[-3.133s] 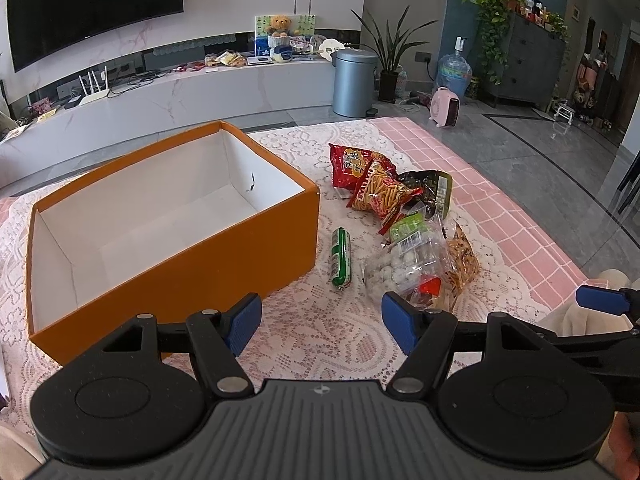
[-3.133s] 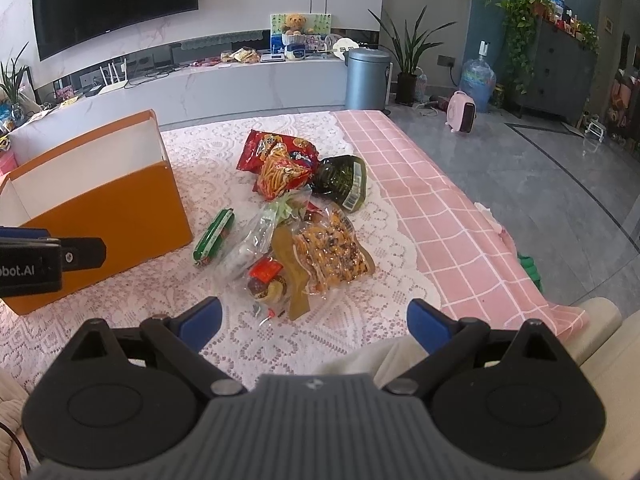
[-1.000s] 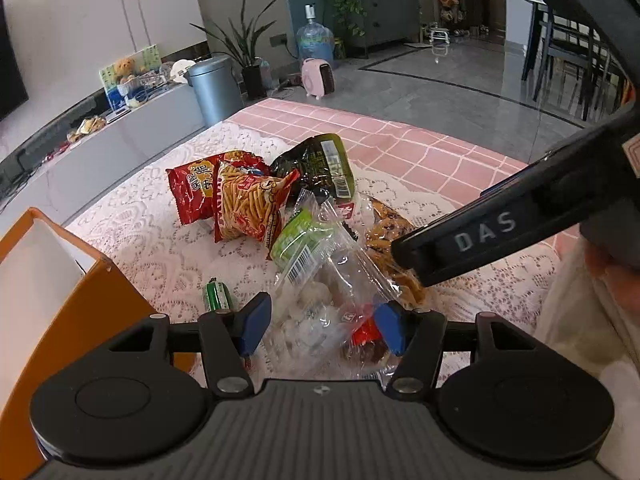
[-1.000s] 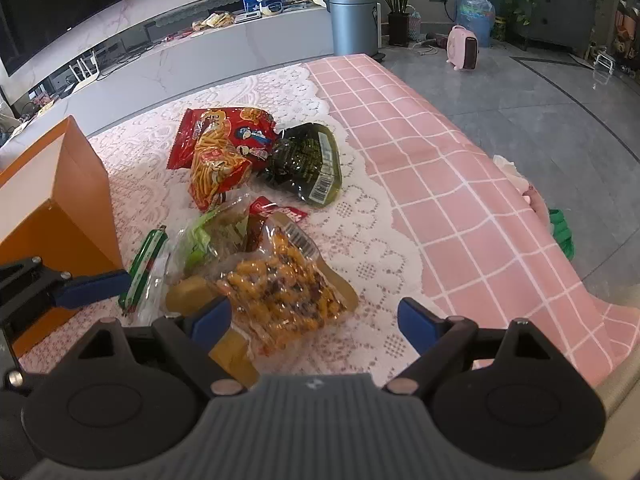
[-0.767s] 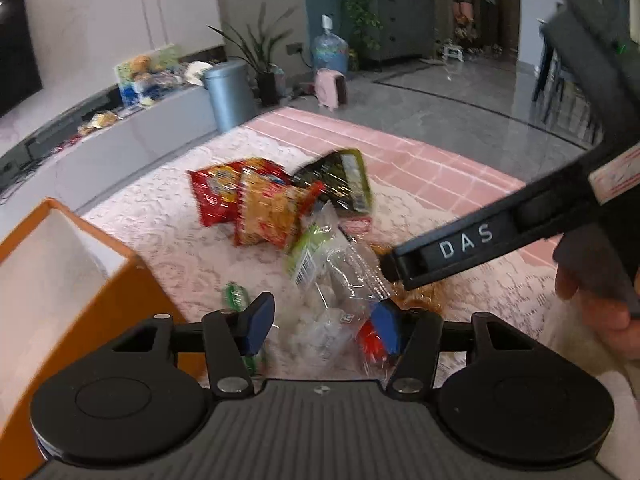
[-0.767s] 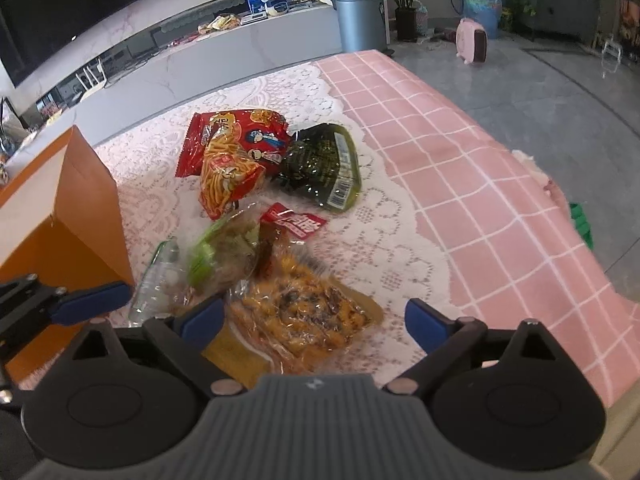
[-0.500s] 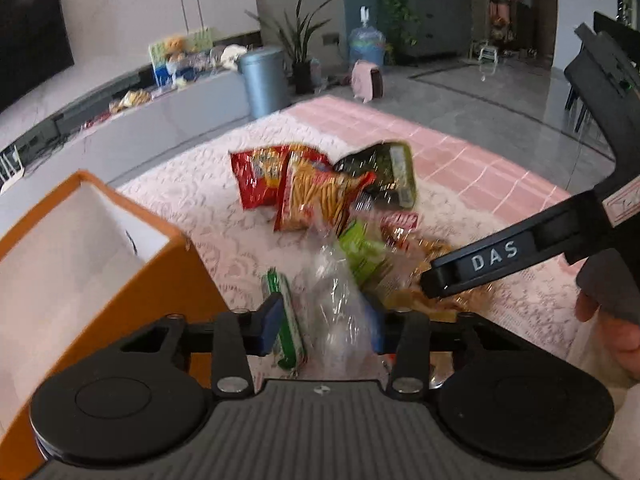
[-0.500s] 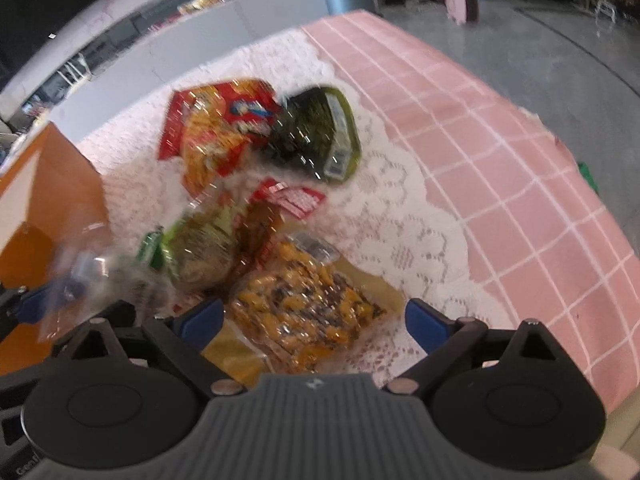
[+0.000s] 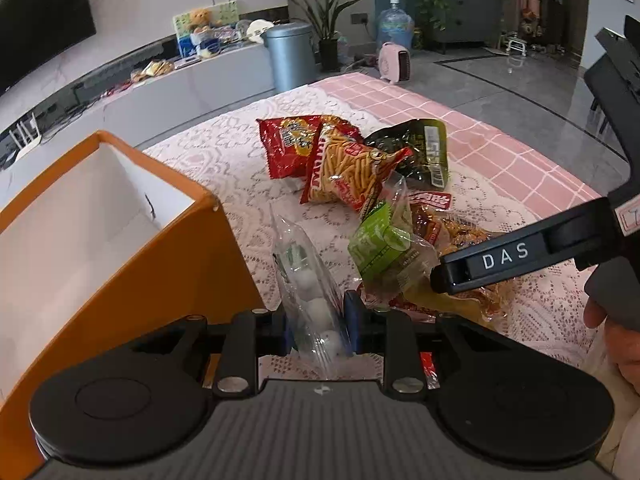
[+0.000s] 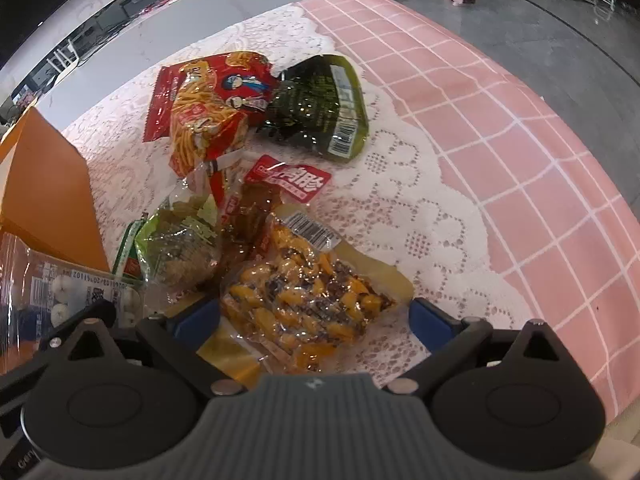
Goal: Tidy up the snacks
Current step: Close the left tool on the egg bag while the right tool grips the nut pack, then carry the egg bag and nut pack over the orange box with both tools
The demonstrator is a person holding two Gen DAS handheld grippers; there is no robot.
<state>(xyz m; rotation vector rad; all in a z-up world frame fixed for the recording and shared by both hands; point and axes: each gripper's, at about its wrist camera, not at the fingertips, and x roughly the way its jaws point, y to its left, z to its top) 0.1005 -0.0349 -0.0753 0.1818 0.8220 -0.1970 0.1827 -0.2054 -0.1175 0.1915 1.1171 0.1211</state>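
My left gripper [image 9: 318, 328] is closing its jaws on a clear bag of white balls [image 9: 308, 280], and the blue pads press its sides. The bag stands up between them beside the orange box [image 9: 160, 280]. From the right wrist this bag [image 10: 80, 292] shows at the left edge. My right gripper [image 10: 312, 320] hangs open over a clear bag of yellow-orange snacks [image 10: 304, 296], which lies between its pads untouched. One right finger [image 9: 500, 256] crosses the left wrist view. A red bag of stick snacks [image 10: 204, 108], a dark green bag [image 10: 320, 108] and a green packet [image 10: 180, 236] lie behind.
The orange box [image 10: 48, 184] is open on top, white inside, with nothing showing in it. A small red packet [image 10: 288, 180] lies among the snacks. White lace [image 10: 400, 208] covers a pink checked cloth [image 10: 520, 160], whose right edge drops to the floor. A person's hand [image 9: 616, 344] holds the right gripper.
The left jaws have narrowed onto the clear bag, which now stands between the pads, nearer the box. The right gripper has sunk closer over the yellow-orange bag.
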